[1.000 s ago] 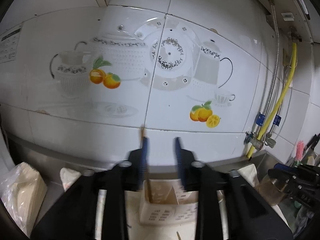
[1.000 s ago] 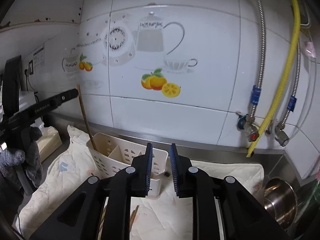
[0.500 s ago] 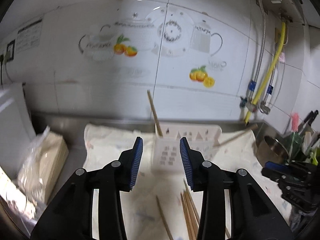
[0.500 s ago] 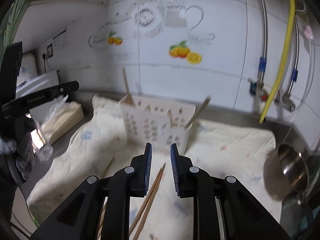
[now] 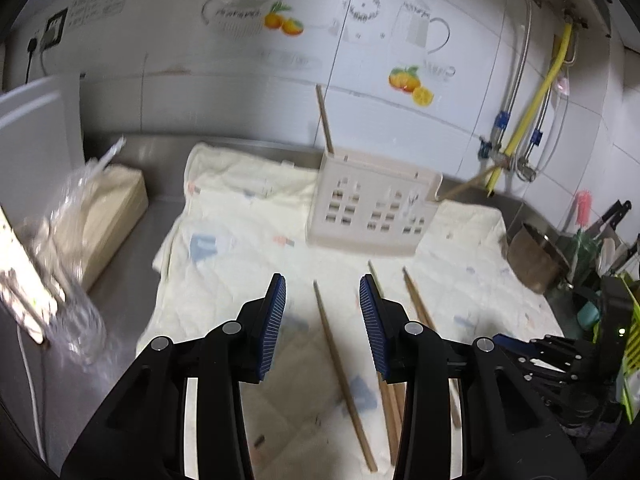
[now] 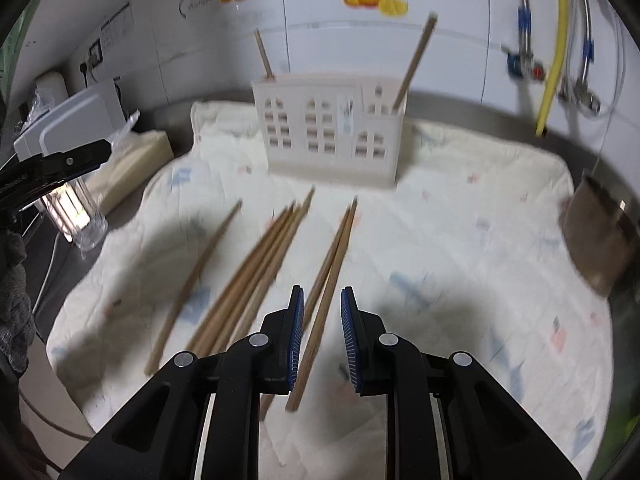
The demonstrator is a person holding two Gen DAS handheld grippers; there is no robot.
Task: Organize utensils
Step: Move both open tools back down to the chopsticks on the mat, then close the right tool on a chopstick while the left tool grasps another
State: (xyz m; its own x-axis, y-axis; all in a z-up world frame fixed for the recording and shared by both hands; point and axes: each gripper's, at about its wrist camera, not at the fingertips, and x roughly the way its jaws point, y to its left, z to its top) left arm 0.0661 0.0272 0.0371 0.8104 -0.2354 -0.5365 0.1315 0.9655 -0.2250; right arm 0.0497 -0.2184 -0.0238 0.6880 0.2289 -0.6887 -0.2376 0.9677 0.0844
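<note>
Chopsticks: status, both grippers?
Left gripper open, empty, over single chopstick. Right gripper open, empty, over chopstick pair on cloth. Two chopsticks already in caddy. Nothing blocking.

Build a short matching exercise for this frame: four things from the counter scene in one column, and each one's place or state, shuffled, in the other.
Things:
1. utensil holder
2. pair of chopsticks
3. metal pot
4. tissue pack

Places or states:
A. at the cloth's right edge
B. lying on the cloth, running between the right gripper's open jaws
C. on the steel counter left of the cloth
D. upright, one chopstick at each end

Pairs: 1-D, 2-B, 3-A, 4-C
</note>
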